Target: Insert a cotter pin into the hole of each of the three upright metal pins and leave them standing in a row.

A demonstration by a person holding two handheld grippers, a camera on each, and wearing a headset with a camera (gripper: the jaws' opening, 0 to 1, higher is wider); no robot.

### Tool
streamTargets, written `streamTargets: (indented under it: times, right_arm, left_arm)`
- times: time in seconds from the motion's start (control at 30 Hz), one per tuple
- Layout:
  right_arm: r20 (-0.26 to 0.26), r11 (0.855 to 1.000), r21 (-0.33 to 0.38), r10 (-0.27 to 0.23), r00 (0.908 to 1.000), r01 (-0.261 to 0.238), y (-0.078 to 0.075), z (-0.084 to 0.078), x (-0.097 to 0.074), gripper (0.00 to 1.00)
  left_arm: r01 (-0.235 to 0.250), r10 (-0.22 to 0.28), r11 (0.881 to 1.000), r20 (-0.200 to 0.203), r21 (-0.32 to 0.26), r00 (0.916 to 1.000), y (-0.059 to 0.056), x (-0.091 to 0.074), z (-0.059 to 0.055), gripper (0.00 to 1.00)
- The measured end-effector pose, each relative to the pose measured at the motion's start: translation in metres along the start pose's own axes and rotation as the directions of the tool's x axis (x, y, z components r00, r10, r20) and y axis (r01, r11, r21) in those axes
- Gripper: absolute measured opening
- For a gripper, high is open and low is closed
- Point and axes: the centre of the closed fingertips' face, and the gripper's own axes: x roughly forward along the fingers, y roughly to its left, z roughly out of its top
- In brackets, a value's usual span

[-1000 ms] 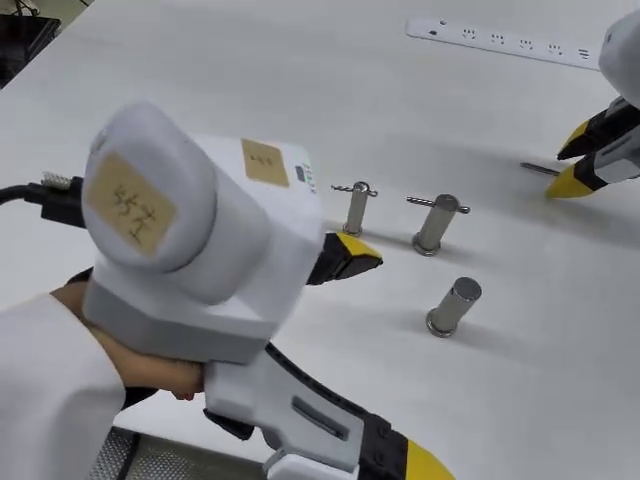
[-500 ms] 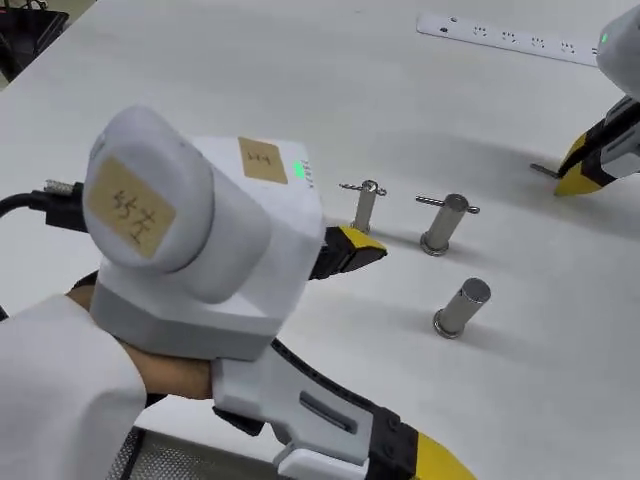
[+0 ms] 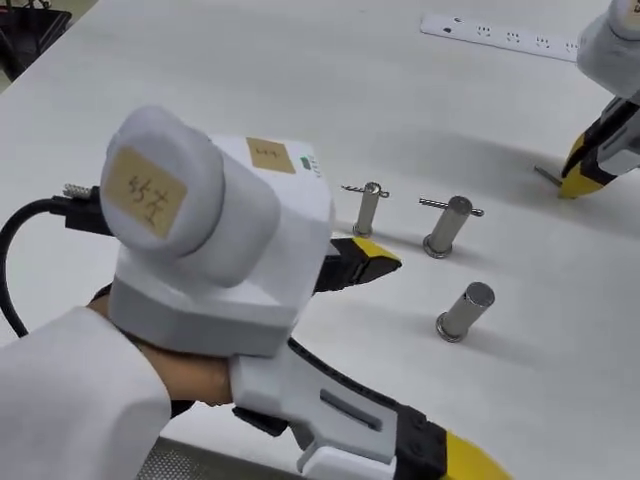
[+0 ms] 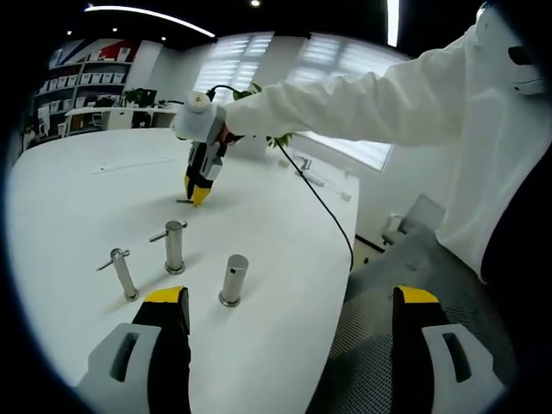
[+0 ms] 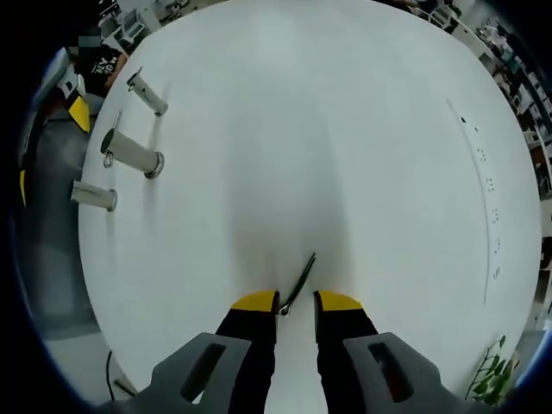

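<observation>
Loose cotter (image 5: 299,278): thin bent wire, judged light and springy, apt to skid or spin on the smooth worktop (image 5: 345,129). Best taken across the looped head or just behind it, with the legs left free for threading

Location: flat on the worktop, well apart from the three metal pins. It lies in the gap between the tips of the right tongs (image 5: 297,302), one end at the jaw line, the other pointing away. Contact with either jaw cannot be told

Right tongs: jaws narrowly apart, straddling the wire, not clamped on it

Left tongs (image 4: 291,297): jaws wide apart, nothing held, near the pins

Bare pin (image 3: 465,310): stiff steel cylinder on a flanged base, upright, nearest the person. Likely steady, but may tip under a sideways push

First fitted pin (image 3: 367,208) and second fitted pin (image 3: 445,225): upright, side by side, each with a cotter through its top
</observation>
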Motion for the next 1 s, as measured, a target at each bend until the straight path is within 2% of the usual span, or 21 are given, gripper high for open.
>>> streamTargets:
  times: [0.13,0.27,0.37,0.63,0.7,0.73,0.77,0.8,0.87,1.0]
  right_arm:
    - [-0.023,1.000,-0.003,0.003,0.9997,-0.003,-0.007,-0.003,0.002,0.12]
    - [-0.039,1.000,-0.012,0.000,0.9992,0.000,-0.006,-0.002,0.001,0.12]
    - [-0.042,1.000,-0.007,-0.002,0.9991,0.002,-0.006,-0.002,0.001,0.12]
    - [-0.033,1.000,-0.025,0.000,0.9995,0.000,-0.006,-0.001,0.001,0.09]
    - [-0.032,1.000,-0.029,-0.013,0.9994,0.012,-0.006,-0.001,0.002,0.02]
    - [-0.034,0.998,-0.041,-0.039,0.9987,0.038,-0.010,-0.002,0.003,0.00]
    - [-0.037,0.997,-0.059,-0.044,0.9983,0.042,-0.013,-0.002,0.003,0.00]
    - [-0.038,0.998,-0.031,-0.051,0.9980,0.049,-0.014,-0.002,0.005,0.00]
    - [-0.043,0.998,-0.040,-0.054,0.9976,0.052,-0.015,-0.003,0.005,0.00]
    - [-0.024,0.998,-0.034,-0.061,0.9979,0.060,-0.023,-0.004,0.007,0.00]
  left_arm:
    - [0.006,-0.006,1.000,0.029,-0.014,0.9996,0.000,0.000,0.005,0.95]
    - [-0.002,0.002,1.000,0.021,-0.024,0.9998,0.003,-0.001,0.003,0.88]
    - [-0.013,0.013,1.000,0.024,-0.012,0.9996,0.005,-0.001,0.003,0.89]
    - [-0.029,0.030,0.999,0.040,-0.031,0.9988,0.008,-0.003,0.007,0.88]
    - [-0.026,0.029,0.998,0.046,-0.056,0.9985,0.009,-0.005,0.008,0.86]
    - [-0.025,0.028,0.998,0.049,-0.054,0.9984,0.009,-0.005,0.009,0.85]
    - [-0.031,0.034,0.998,0.055,-0.054,0.9979,0.010,-0.006,0.010,0.85]
    - [-0.035,0.038,0.998,0.057,-0.053,0.9977,0.011,-0.006,0.010,0.86]
    - [-0.039,0.042,0.998,0.059,-0.054,0.9974,0.011,-0.007,0.011,0.86]
    - [-0.047,0.050,0.997,0.064,-0.054,0.9967,0.011,-0.008,0.012,0.86]
